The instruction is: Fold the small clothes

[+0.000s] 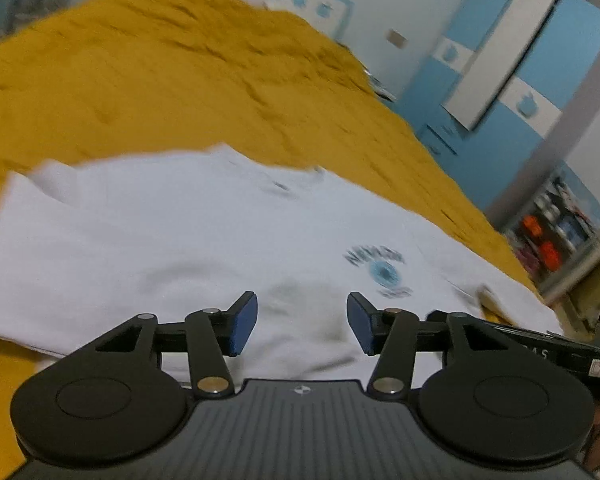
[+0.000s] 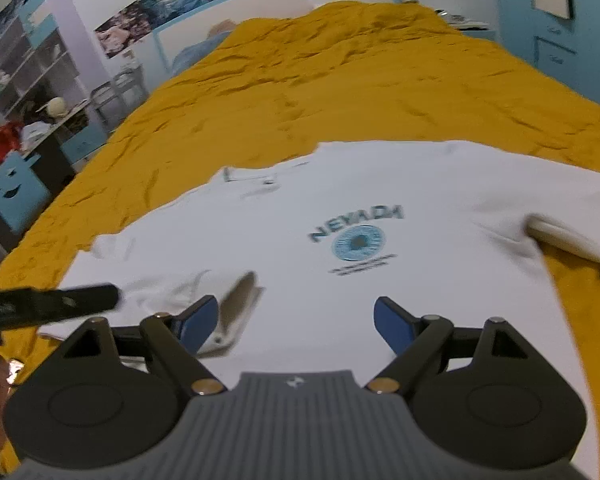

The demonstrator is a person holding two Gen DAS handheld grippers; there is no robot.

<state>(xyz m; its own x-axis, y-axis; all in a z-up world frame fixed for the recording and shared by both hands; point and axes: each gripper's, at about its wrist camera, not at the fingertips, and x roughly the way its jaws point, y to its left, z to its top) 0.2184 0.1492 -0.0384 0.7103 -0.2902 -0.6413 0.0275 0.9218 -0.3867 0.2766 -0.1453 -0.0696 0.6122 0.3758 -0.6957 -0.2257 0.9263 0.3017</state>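
Left wrist view: the left gripper occupies the lower centre of the frame. Its jaws stand partly apart; only the white T-shirt shows through the gap between the blue pads, and nothing is gripped. At the lower right edge, part of the right gripper enters the frame.

Right wrist view: the right gripper sits at the lower centre, jaws wide apart, holding nothing. A folded fabric edge of the shirt lies just beside the left-hand pad; contact cannot be determined. The black finger of the left gripper reaches in from the left edge, over the shirt's lower left part.

The T-shirt lies spread flat across the middle of both frames, printed NEVADA logo facing up, on a mustard-yellow bedspread. The bedspread extends to the upper part of the frame. Beyond it stand a blue and white wardrobe at upper right and shelves at upper left.
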